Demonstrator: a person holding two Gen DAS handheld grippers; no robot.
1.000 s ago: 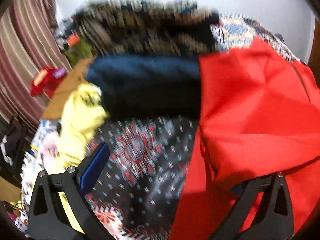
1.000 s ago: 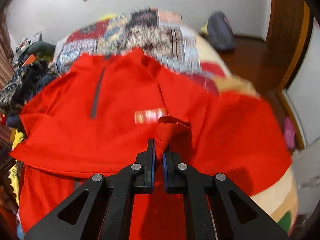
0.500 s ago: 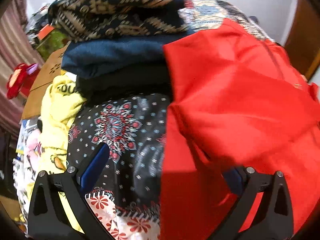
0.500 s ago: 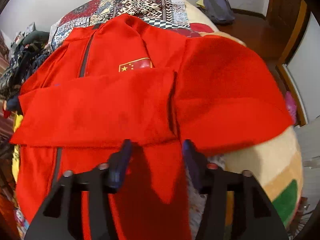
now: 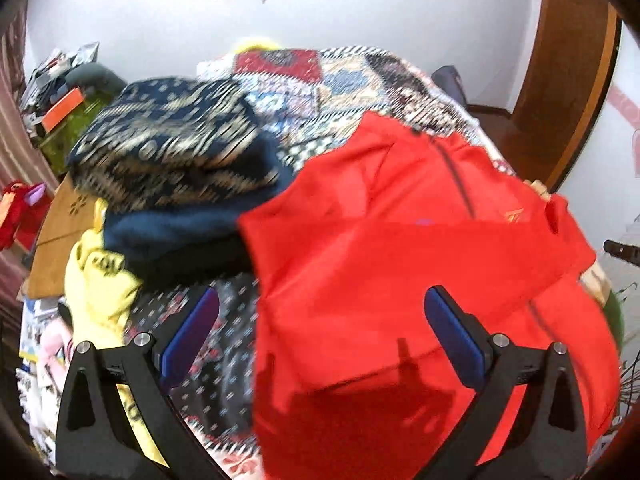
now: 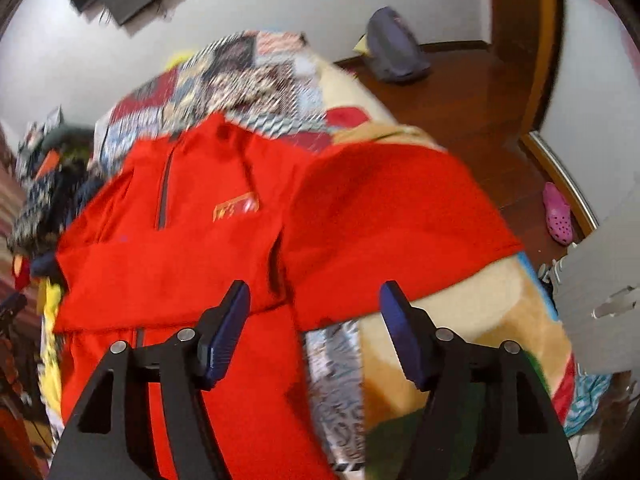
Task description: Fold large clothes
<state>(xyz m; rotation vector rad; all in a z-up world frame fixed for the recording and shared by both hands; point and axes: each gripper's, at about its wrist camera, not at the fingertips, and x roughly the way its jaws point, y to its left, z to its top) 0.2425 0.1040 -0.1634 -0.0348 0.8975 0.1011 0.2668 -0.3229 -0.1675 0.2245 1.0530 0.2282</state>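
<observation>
bed point(image 6: 472, 312): patchwork cover at the far end, cream blanket at the right edge; carries everything below
red jacket point(image 6: 180, 256): spread face up across the middle of the bed, collar toward the far end, one sleeve folded flat across the chest, the other lying out toward the right edge; dark zip runs down from the collar
change, jacket: a second ago the cuff was pinched and lifted over the chest; now the sleeve lies flat, released
clothes pile point(image 5: 172, 160): at the left edge of the bed, touching the jacket's shoulder; dark patterned piece on top, navy piece under it, yellow piece lowest
writing: gold-edged badge point(image 6: 236, 210) on the jacket chest, too blurred to read; black letters on the yellow piece, unreadable
left gripper point(image 5: 320, 328): fingers wide apart, holding nothing; hovers over the jacket's left edge, blue pads facing in
change, left: apart in all frames; view has tipped up, more wall shows
right gripper point(image 6: 314, 328): fingers wide apart, empty; hovers above the jacket's lower right part
change, right: clamped on the cuff a second ago, part open half a second ago, wider now and pulled back
pink shoe point(image 6: 558, 218): on the wood floor, off the bed's right edge
</observation>
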